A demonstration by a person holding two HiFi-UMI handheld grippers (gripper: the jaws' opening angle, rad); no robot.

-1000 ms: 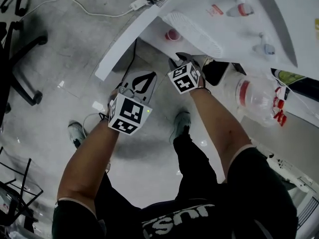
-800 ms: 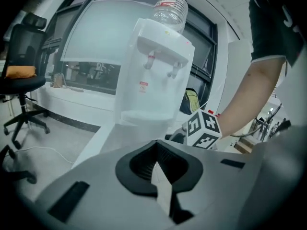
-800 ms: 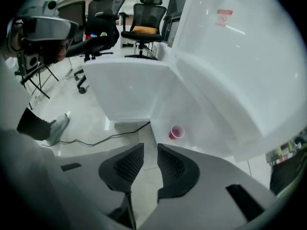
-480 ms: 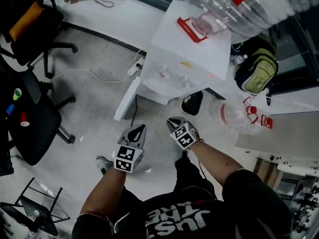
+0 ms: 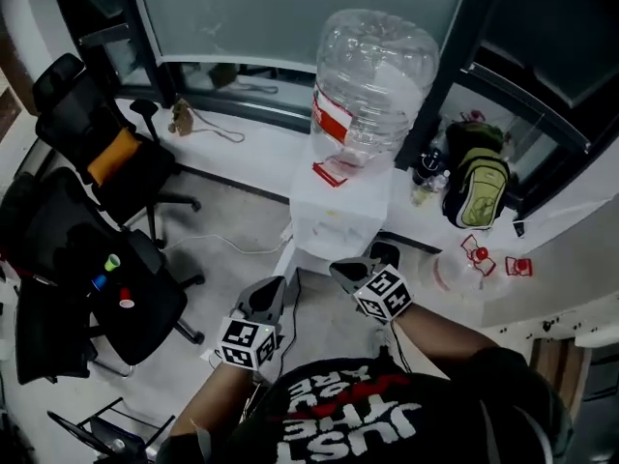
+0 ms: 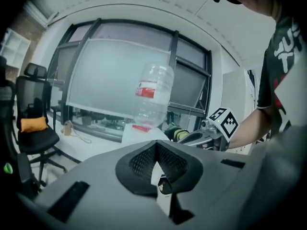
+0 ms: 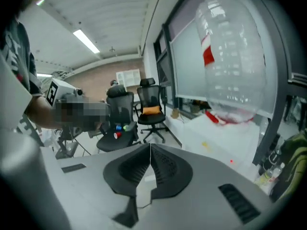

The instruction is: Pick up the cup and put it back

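Three small cups, green (image 5: 113,261), blue (image 5: 99,281) and red (image 5: 126,301), sit on a black chair seat (image 5: 145,307) at the left, far from both grippers. The right gripper view shows them too, the red cup (image 7: 115,135) lowest. My left gripper (image 5: 271,288) and right gripper (image 5: 340,269) hang side by side in front of the white water dispenser (image 5: 334,216). The left gripper (image 6: 156,147) has its pads together with nothing in them. The right gripper (image 7: 150,147) has just been closing on nothing and is shut.
A large clear bottle (image 5: 372,75) stands on the dispenser. A second office chair with an orange cushion (image 5: 111,153) stands at the far left. A green backpack (image 5: 474,187) leans by the window frame, and an empty bottle (image 5: 455,271) lies on the floor at the right.
Both grippers have come up from near the floor beside the dispenser's base. The head view has risen with them and now takes in the whole dispenser and the chairs.
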